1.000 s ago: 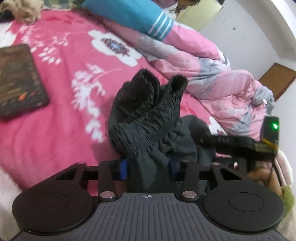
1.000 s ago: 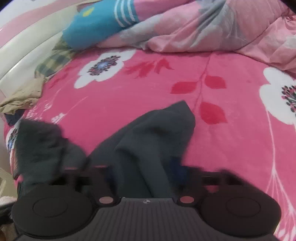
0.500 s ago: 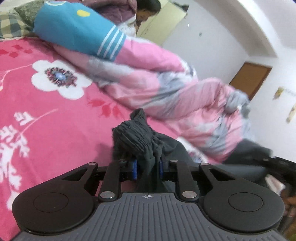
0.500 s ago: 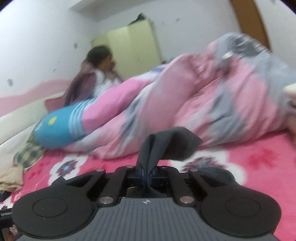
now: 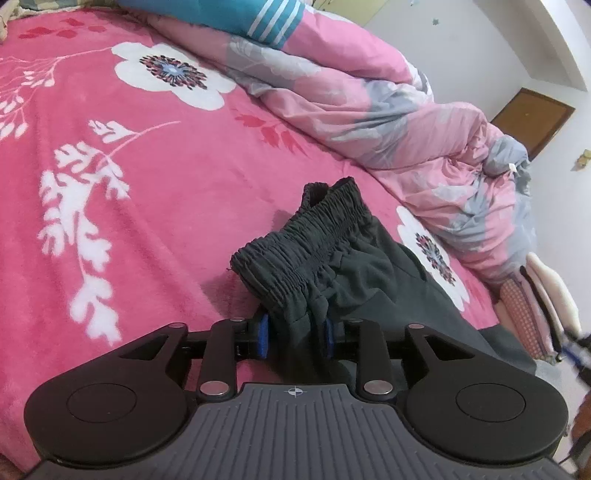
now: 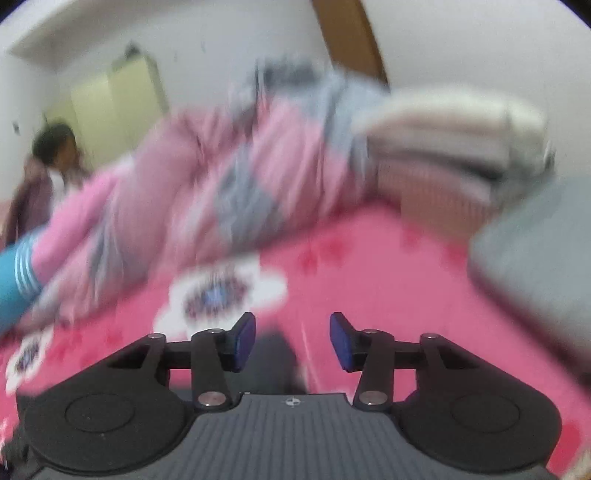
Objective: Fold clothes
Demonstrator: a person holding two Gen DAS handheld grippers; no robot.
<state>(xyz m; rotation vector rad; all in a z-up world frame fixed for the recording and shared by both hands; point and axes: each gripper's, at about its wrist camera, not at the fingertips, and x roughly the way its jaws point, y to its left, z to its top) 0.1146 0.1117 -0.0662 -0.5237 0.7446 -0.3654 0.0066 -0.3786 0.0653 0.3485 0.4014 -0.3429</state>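
A pair of dark grey trousers [image 5: 314, 236] with a gathered elastic waistband lies bunched on the pink floral bedspread [image 5: 147, 221]. In the left wrist view my left gripper [image 5: 294, 332] has a fold of cloth just below the waistband between its blue pads; the jaws are opening, but the pads still touch the cloth. The right wrist view is blurred by motion. There my right gripper [image 6: 292, 341] is opening, its blue pads wide apart with nothing between them. A dark patch of cloth [image 6: 275, 354] shows on the bed just below it.
A crumpled pink and grey duvet [image 5: 406, 122] runs along the far side of the bed, with a blue striped pillow [image 5: 236, 14] at its head. A person [image 6: 51, 166] sits at the far left by a pale wardrobe [image 6: 118, 107]. A brown door [image 5: 532, 118] is beyond.
My right gripper has let go of the dark cloth it pinched, opened wide and swung on over the bed. The left gripper now points lower, with the waistband still between its pads.
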